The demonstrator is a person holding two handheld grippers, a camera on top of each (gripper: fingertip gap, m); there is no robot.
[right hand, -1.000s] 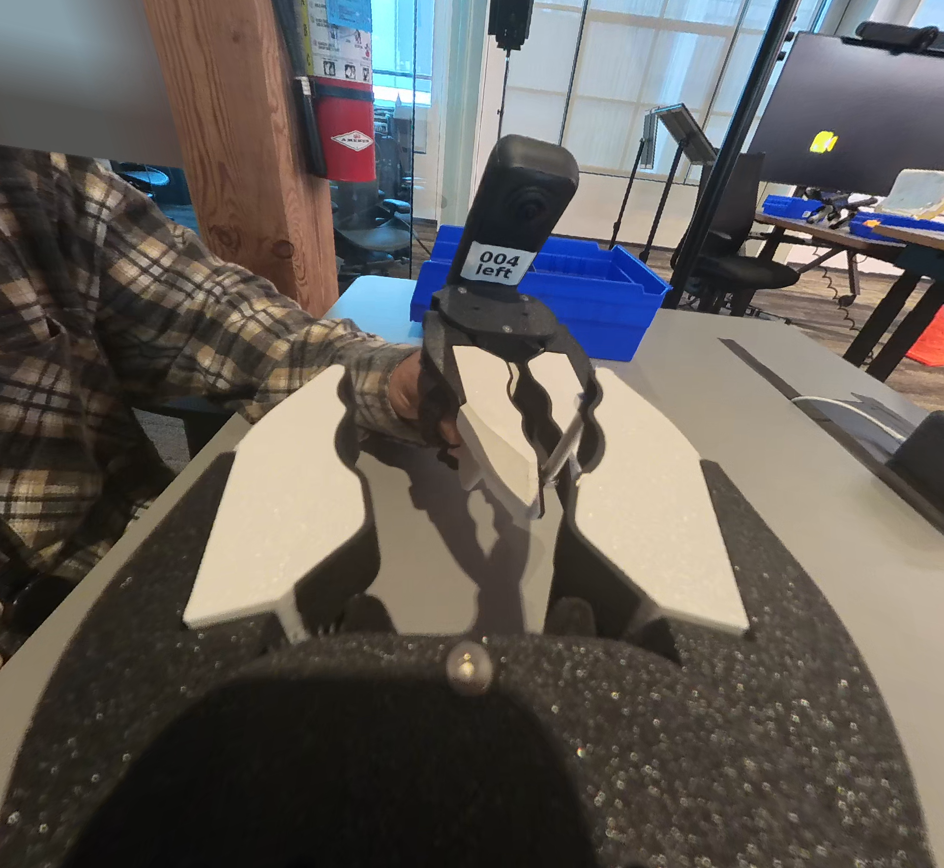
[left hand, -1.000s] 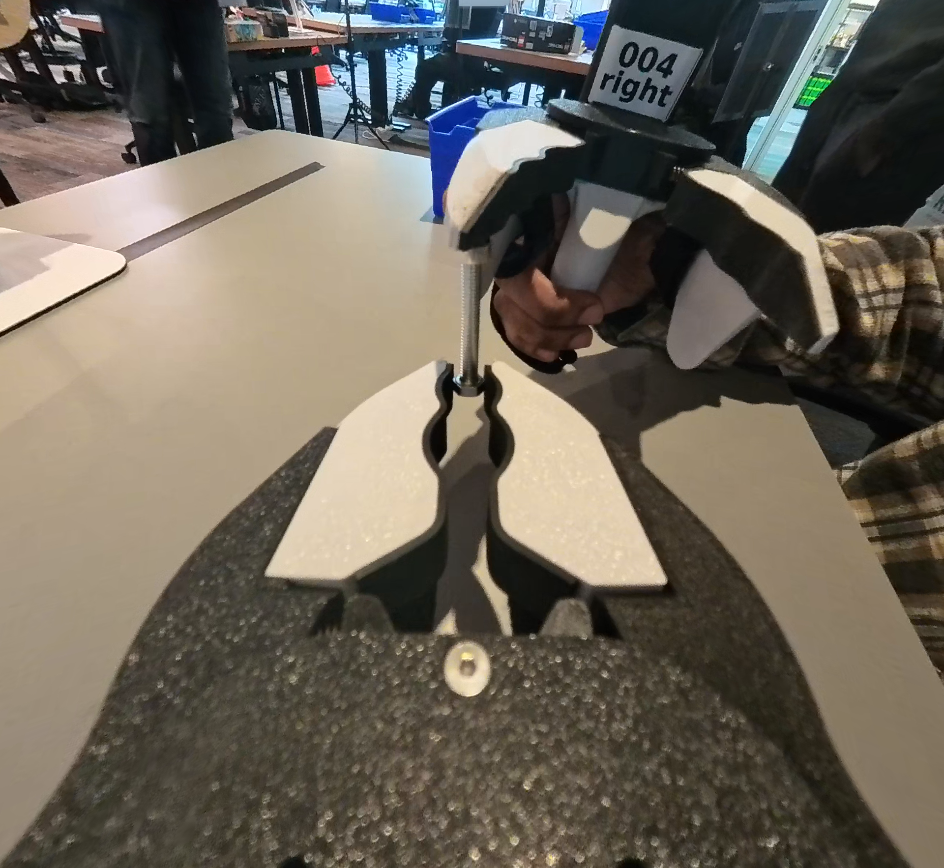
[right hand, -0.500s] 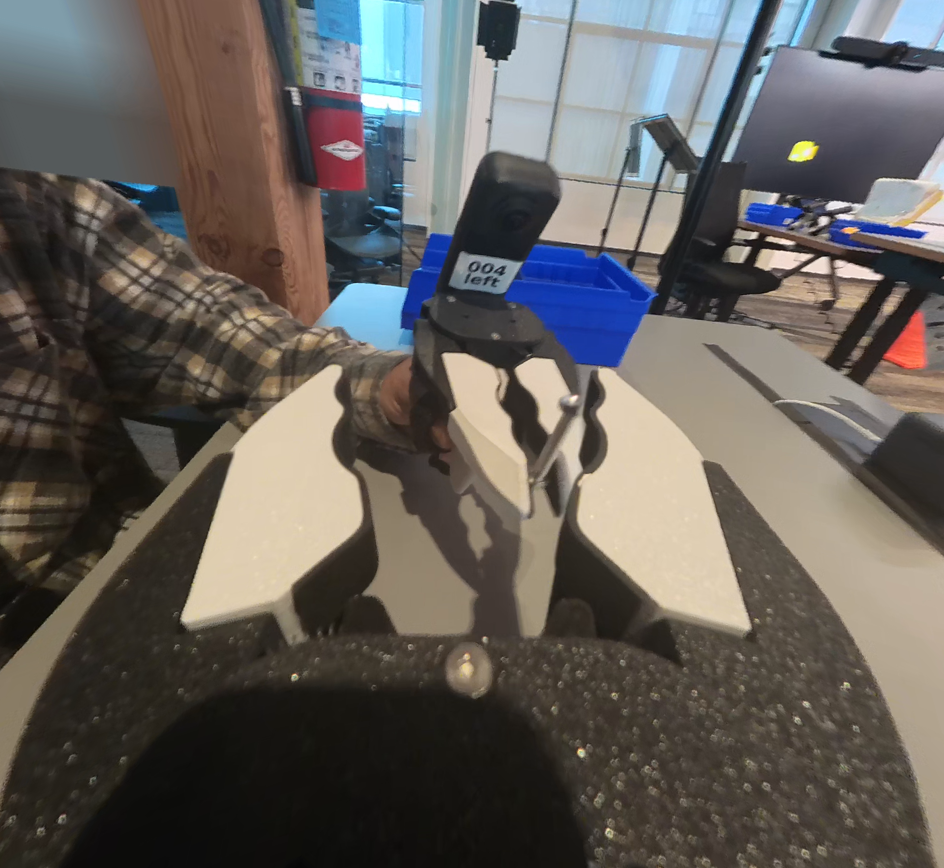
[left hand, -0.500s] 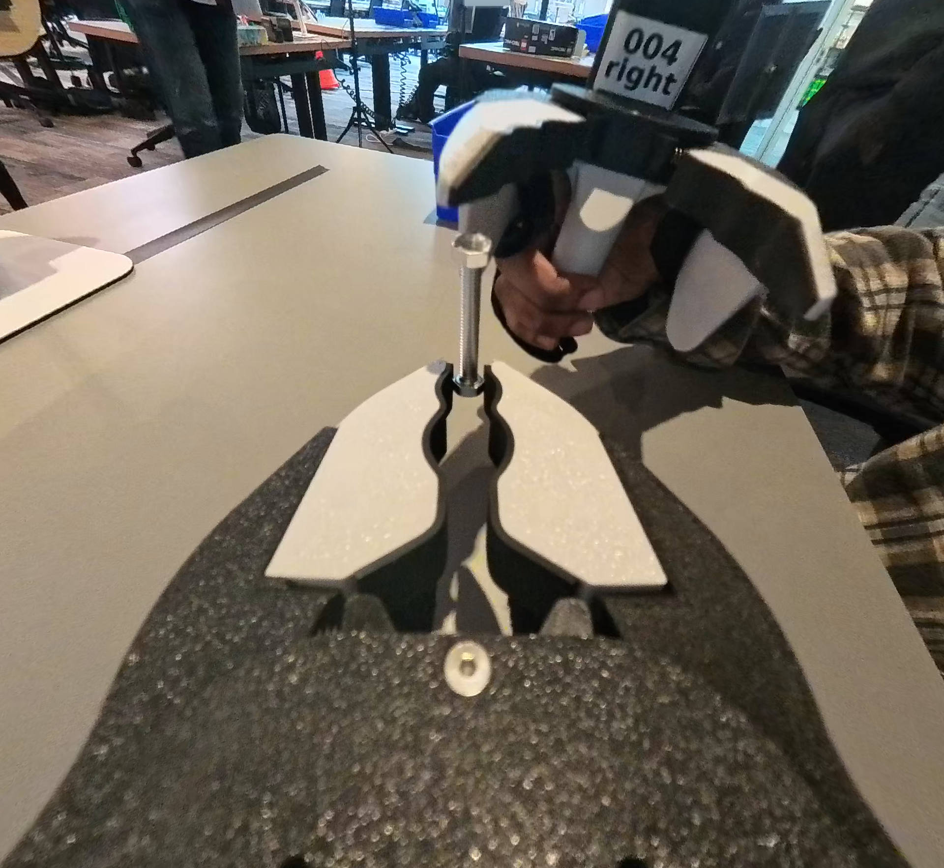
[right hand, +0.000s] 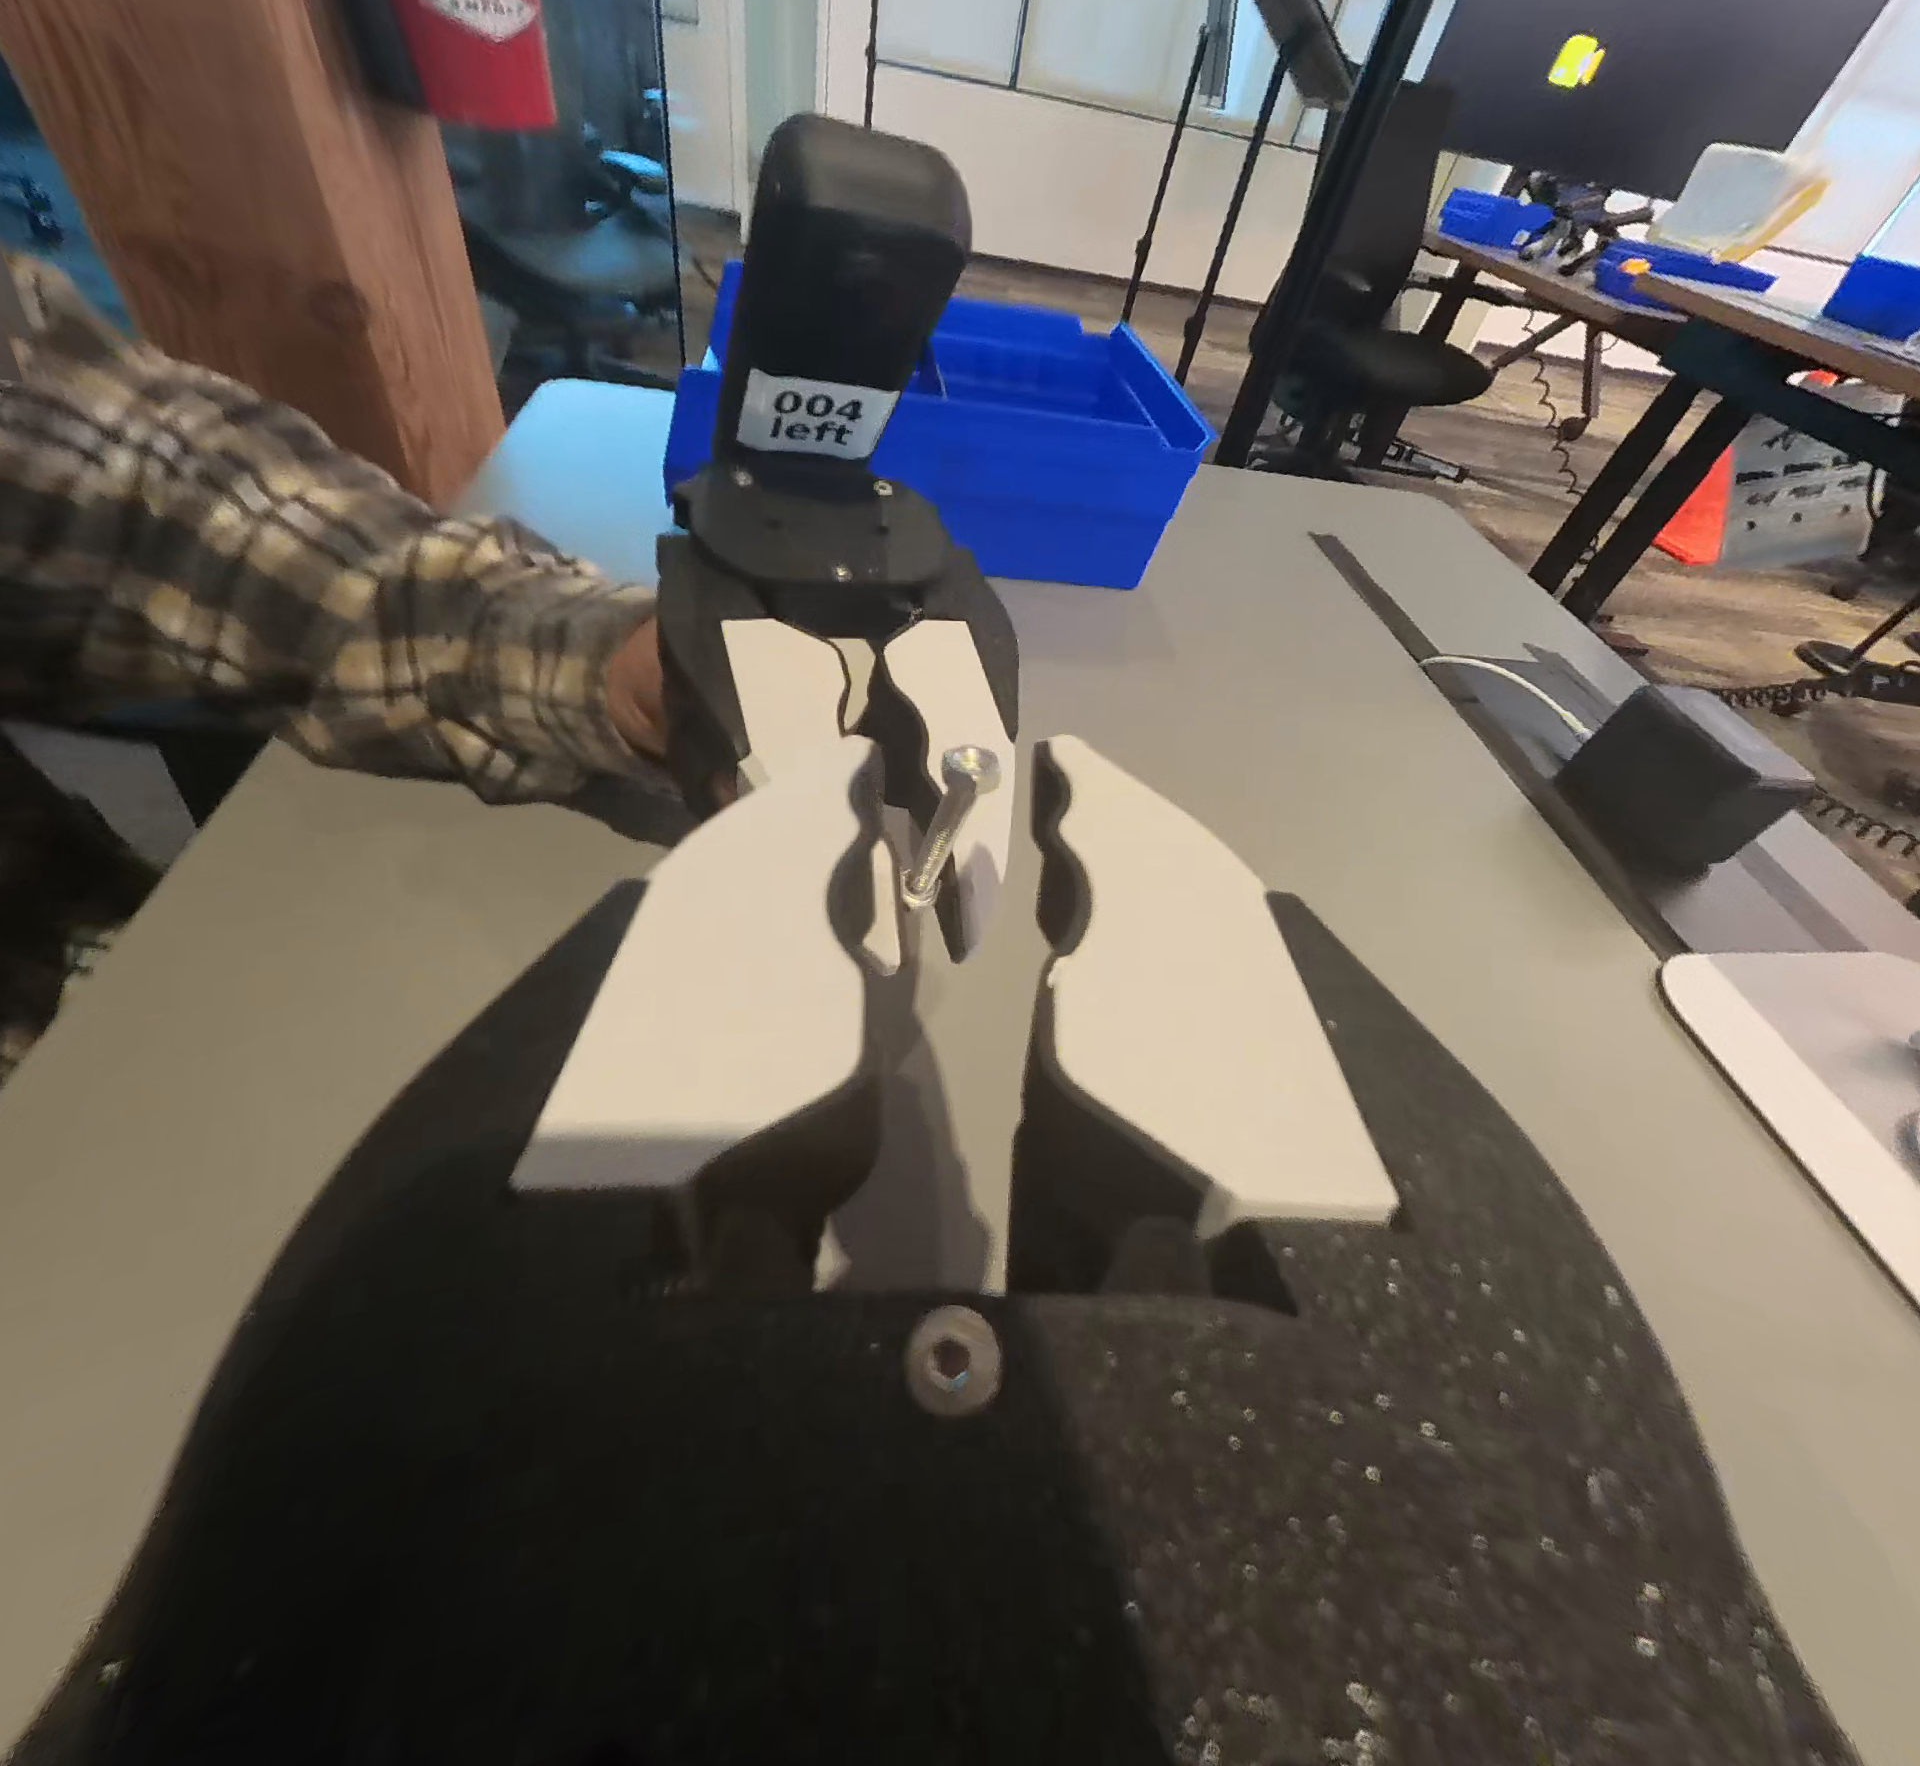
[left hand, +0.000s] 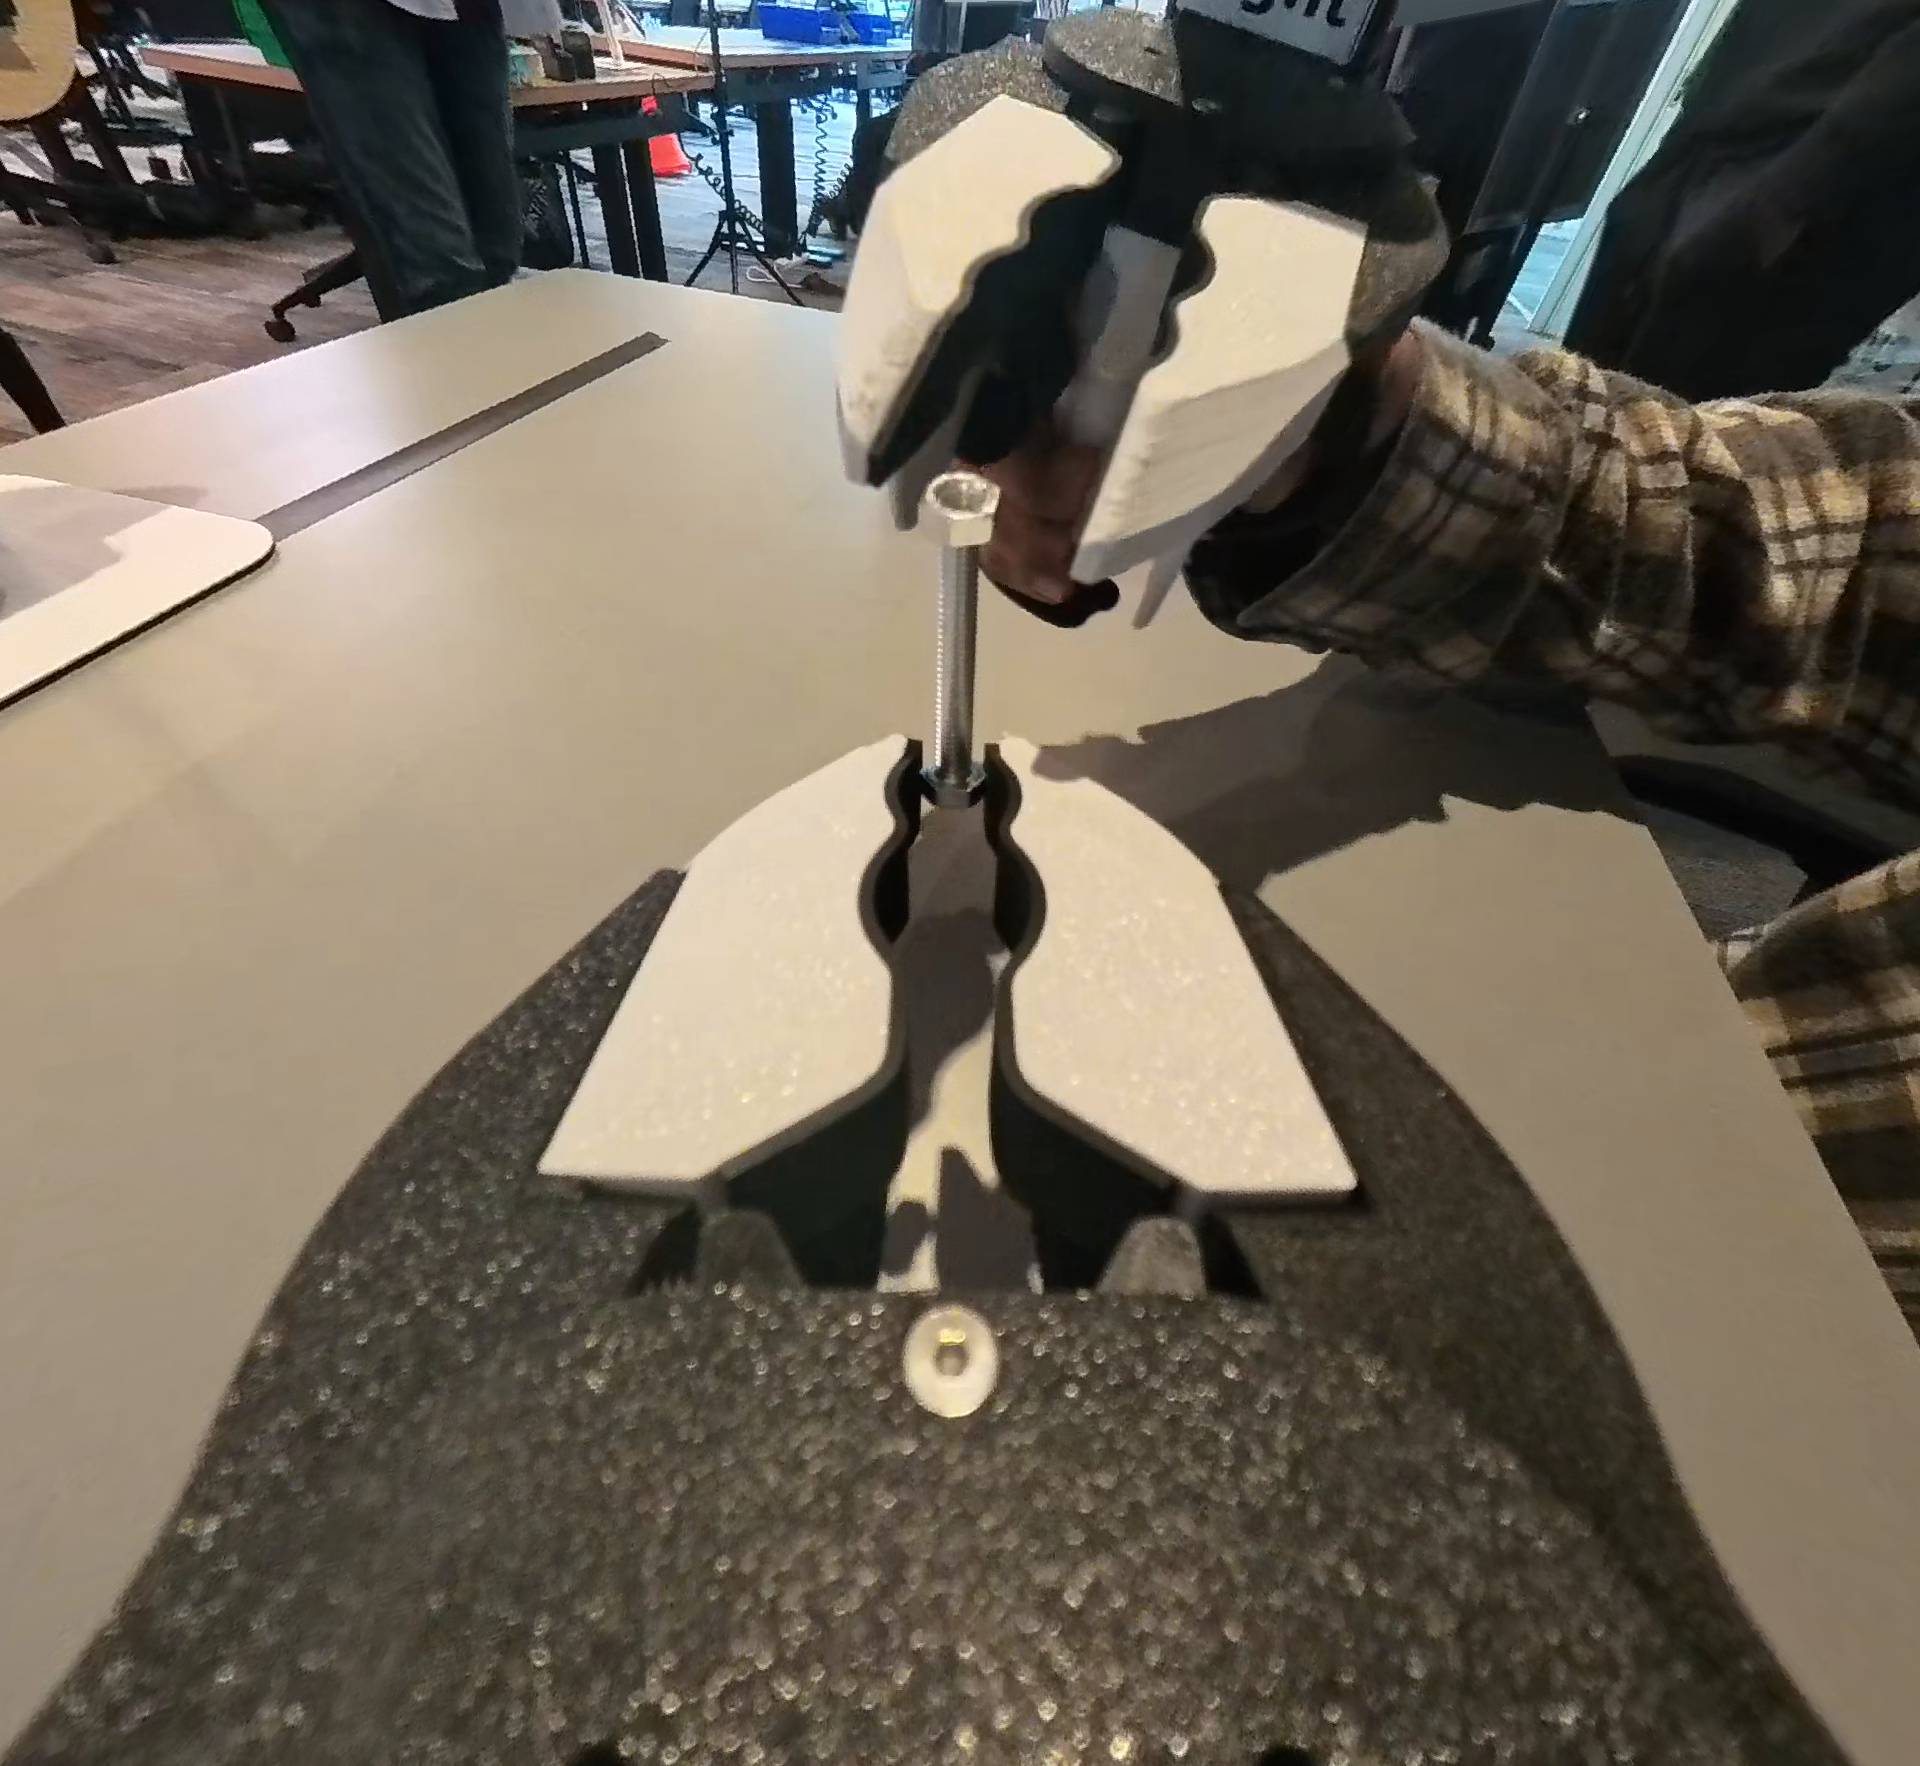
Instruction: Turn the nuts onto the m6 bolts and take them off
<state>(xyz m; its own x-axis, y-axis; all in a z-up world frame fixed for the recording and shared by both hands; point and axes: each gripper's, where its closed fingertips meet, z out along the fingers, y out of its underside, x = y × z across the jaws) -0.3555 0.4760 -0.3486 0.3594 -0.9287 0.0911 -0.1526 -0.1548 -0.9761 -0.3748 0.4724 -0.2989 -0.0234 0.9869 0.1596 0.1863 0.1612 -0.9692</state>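
What moved: the right gripper point(right hand: 956, 781) had its fingers spread wide a second ago; now they've pulled in to a narrow gap and tipped toward the top of the bolt point(left hand: 956, 636). The left one hasn't budged.

What that means: looks to me like it's lining up to grab the bolt head point(left hand: 961, 511) for another twist. Which way the nut is travelling, can't say from here.

Right jaws: not closed on anything yet. From the left camera the head sits just below the near fingertip point(left hand: 883, 438), at about 7 o'clock from it, and there's daylight on both sides of the head in the right camera. So released, just narrowed.

Left jaws: left gripper point(left hand: 956, 786) is clenched on the nut point(left hand: 957, 789), both tips squeezed against its flats, right at the very ends of the fingers.

The bolt: shiny silver, fully threaded, hex head up top. It stands pretty much straight up out of the nut, held above the grey table point(left hand: 468, 677).

The nut: small silver hex, way down at the bottom end of the thread, far from the head.

Around: blue bin point(right hand: 1039, 469) at the back edge of the table, 12 o'clock in the right view. White pad point(left hand: 104, 563) over at 9 o'clock in the left view.

Watch out: the right fingertips look a bit off-centre to the head, so it could clip it rather than pinch it.
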